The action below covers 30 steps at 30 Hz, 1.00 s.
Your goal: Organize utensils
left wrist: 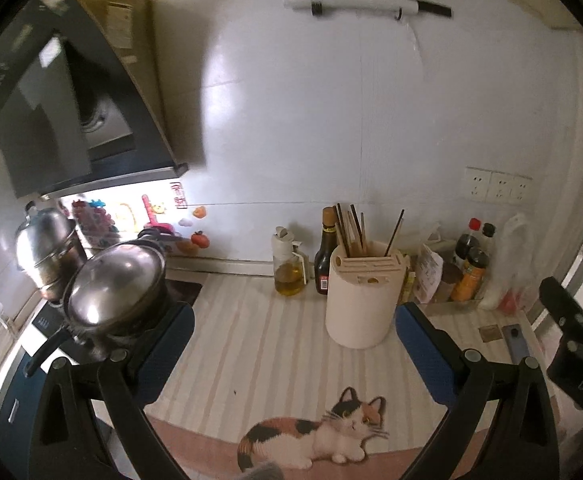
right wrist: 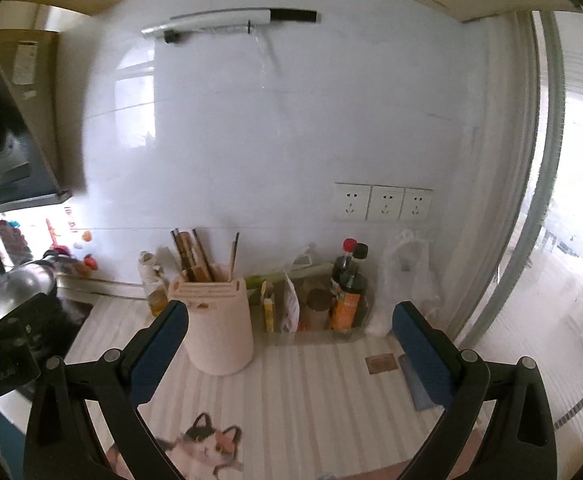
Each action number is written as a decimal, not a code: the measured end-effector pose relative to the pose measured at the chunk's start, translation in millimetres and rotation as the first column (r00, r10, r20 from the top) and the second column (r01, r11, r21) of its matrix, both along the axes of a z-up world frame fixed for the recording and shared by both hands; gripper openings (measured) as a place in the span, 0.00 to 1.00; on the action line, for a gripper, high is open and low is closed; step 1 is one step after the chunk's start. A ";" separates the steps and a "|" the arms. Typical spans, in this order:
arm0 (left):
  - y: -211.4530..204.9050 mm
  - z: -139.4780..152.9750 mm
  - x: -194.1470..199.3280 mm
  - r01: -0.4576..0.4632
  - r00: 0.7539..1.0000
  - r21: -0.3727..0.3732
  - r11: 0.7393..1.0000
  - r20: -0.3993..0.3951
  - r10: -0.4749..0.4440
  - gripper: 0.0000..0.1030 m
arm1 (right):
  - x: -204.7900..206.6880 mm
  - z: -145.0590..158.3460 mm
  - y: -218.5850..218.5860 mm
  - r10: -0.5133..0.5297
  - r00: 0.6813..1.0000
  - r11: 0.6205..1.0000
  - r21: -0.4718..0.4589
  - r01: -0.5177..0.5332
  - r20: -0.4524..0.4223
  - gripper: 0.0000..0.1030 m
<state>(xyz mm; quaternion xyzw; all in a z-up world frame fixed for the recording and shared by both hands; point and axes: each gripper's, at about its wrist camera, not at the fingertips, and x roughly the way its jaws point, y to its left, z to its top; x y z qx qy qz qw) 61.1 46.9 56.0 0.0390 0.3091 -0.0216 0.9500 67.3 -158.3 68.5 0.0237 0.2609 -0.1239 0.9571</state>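
Apparently little or nothing is left loose: the chopsticks (left wrist: 351, 228) stand upright in the back slot of the cream utensil holder (left wrist: 361, 300), and no stray utensil shows on the striped counter mat (left wrist: 259, 344) in either view. Whether the job is finished or not begun cannot be told from this. The left gripper (left wrist: 293, 354) hangs above the mat with its blue pads wide apart and nothing between them; the right gripper (right wrist: 289, 354) is likewise spread and empty, facing the holder from a little to its right.

Just left of the holder stand an oil dispenser (left wrist: 289, 268) and a dark sauce bottle (left wrist: 325, 256), close enough to be knocked on a reach from that side. To its right, condiment bottles (right wrist: 349, 288) and packets crowd a clear tray, with a plastic bag (right wrist: 405, 276) beyond. A lidded steel pot (left wrist: 115, 286) sits on the cooktop at far left, well apart. A small brown card (right wrist: 380, 362) lies on the mat near the right gripper's pad.
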 end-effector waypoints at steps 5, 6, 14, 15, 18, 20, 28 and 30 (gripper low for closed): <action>5.5 5.9 -39.6 -0.018 1.000 -0.010 1.000 -0.006 0.018 1.00 | -45.1 13.7 3.1 0.027 1.000 1.000 -0.004 -0.027 0.015 1.00; 6.9 7.6 -44.9 -0.021 1.000 -0.011 1.000 -0.007 0.021 1.00 | -55.5 17.2 3.9 0.027 0.999 1.000 -0.011 -0.027 0.020 1.00; 21.8 26.4 -83.4 -0.029 0.999 -0.027 0.999 0.030 0.030 1.00 | -106.9 41.3 13.1 0.031 0.998 0.999 -0.016 -0.030 0.058 1.00; 22.7 25.9 -84.6 -0.026 0.999 -0.027 0.999 0.031 0.027 1.00 | -111.3 43.4 15.2 0.033 0.997 0.999 -0.016 -0.032 0.063 1.00; 26.2 25.7 -87.5 -0.018 1.000 -0.017 1.000 0.014 0.019 1.00 | -120.6 47.4 22.4 0.030 0.997 0.999 -0.019 -0.028 0.077 1.00; 27.4 24.5 -83.8 -0.015 1.000 -0.008 1.000 -0.011 0.015 1.00 | -121.8 48.4 26.4 0.021 0.997 1.000 -0.021 -0.020 0.072 1.00; 31.8 32.0 -79.2 -0.005 1.000 -0.028 1.000 -0.023 0.004 1.00 | -110.5 54.2 34.1 0.021 0.999 1.000 -0.021 -0.020 0.030 1.00; 32.6 34.6 -76.9 -0.004 1.000 -0.031 1.000 -0.021 0.004 1.00 | -107.9 56.0 34.7 0.028 0.999 0.999 -0.017 -0.027 0.024 1.00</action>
